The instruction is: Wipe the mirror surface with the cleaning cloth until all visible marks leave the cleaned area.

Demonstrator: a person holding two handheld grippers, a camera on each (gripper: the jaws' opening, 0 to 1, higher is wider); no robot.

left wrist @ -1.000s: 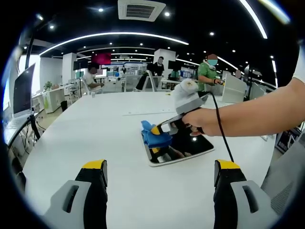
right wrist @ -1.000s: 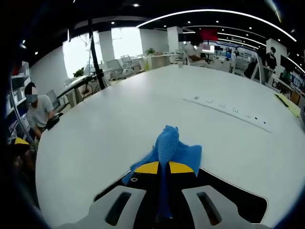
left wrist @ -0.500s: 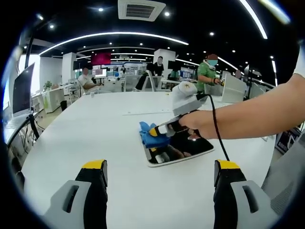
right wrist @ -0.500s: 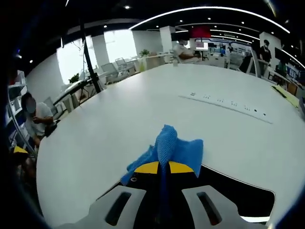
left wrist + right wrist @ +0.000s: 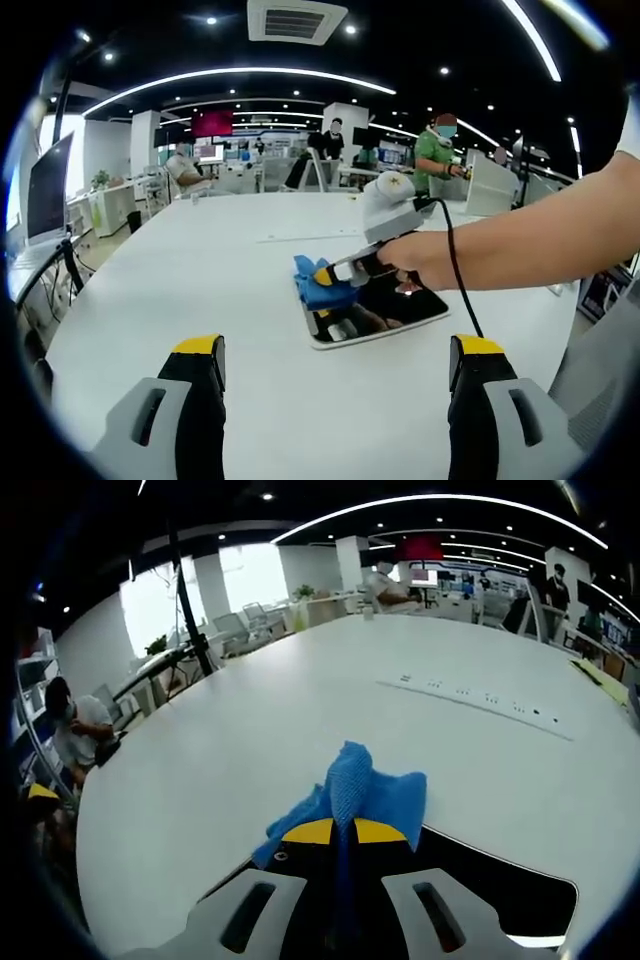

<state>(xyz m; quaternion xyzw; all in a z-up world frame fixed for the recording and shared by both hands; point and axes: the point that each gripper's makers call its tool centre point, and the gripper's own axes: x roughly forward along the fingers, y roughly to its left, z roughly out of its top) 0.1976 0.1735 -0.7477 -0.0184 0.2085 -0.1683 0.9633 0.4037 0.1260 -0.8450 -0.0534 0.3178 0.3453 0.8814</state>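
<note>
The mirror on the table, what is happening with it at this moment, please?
A person is wiping the mirror with a blue cloth. The right claw is shut on the cloth and presses it on the mirror's far end, partly over the edge onto the white table. The person's hand holds that claw. The left claw is open and hangs above the table, near the mirror, holding nothing. Whether marks remain on the glass is hard to tell.

White table (image 5: 200, 270) carries a mirror (image 5: 400, 310) and power strip (image 5: 470, 697)
</note>
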